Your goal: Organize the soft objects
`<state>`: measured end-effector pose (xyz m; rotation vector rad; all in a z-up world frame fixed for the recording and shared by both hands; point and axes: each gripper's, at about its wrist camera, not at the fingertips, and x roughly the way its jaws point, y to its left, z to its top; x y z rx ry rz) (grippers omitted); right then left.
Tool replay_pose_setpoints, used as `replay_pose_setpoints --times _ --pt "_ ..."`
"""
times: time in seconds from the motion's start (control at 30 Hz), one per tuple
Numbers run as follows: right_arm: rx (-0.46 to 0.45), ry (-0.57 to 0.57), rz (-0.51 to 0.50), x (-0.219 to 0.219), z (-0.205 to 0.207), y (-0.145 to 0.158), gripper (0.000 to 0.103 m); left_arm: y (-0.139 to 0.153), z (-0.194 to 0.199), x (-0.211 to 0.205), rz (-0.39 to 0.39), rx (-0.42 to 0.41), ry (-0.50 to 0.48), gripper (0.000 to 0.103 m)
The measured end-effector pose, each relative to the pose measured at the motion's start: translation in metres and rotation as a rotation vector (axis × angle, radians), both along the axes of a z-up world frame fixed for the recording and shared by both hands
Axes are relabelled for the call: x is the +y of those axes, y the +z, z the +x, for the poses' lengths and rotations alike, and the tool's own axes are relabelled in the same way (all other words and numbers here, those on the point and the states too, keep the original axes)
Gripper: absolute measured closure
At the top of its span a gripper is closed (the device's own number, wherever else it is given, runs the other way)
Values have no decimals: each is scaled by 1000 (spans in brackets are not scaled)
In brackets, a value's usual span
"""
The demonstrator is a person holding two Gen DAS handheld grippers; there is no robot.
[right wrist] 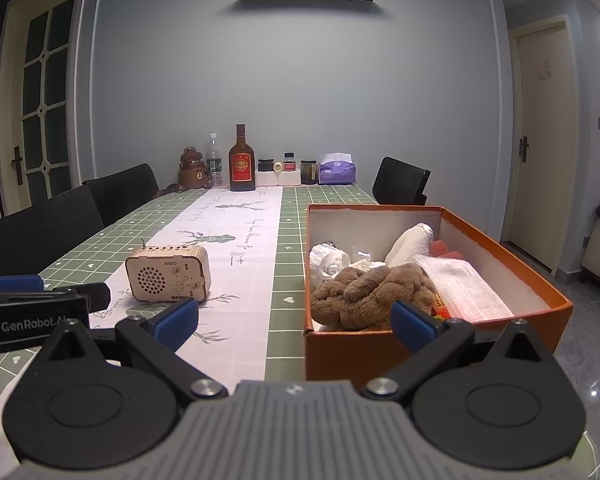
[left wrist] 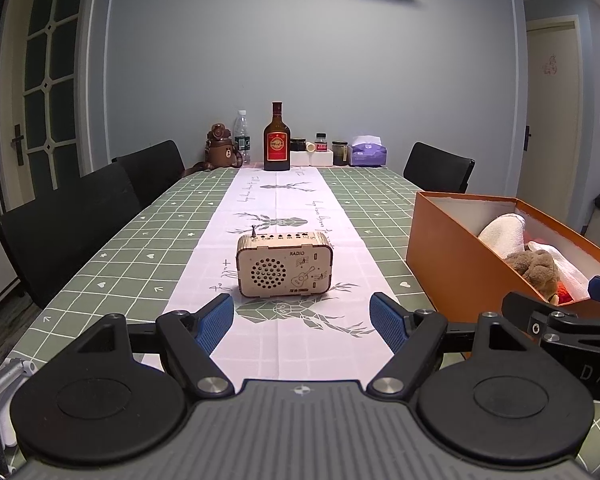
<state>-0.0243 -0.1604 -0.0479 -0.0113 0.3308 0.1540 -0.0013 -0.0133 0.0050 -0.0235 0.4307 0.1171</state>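
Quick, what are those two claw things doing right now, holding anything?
Left gripper: jaws open, holding nothing.
Right gripper: jaws open, holding nothing.

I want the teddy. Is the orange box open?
Open. The orange box has no lid, and the brown plush shows inside.

Orange box [right wrist: 380, 354], open-topped with white inner walls, standing on the checked surface [right wrist: 284, 240] at right of centre in the right wrist view and at the right edge in the left wrist view. Inside, a brown plush toy [right wrist: 374, 294] lies crumpled against the near wall. Behind and to its right, a white waffle-weave cloth [right wrist: 464, 286] lies sloped, with a rolled white towel [right wrist: 414, 242] leaning above it. Crumpled white material [right wrist: 330, 260] fills the far left corner; red fabric [right wrist: 444, 249] shows at the right wall.
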Motion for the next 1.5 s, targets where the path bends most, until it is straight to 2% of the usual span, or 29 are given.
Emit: replay_pose_setpoints --times 1.5 --pt "24 21 12 3 2 0 3 3 -4 2 4 -6 2 12"
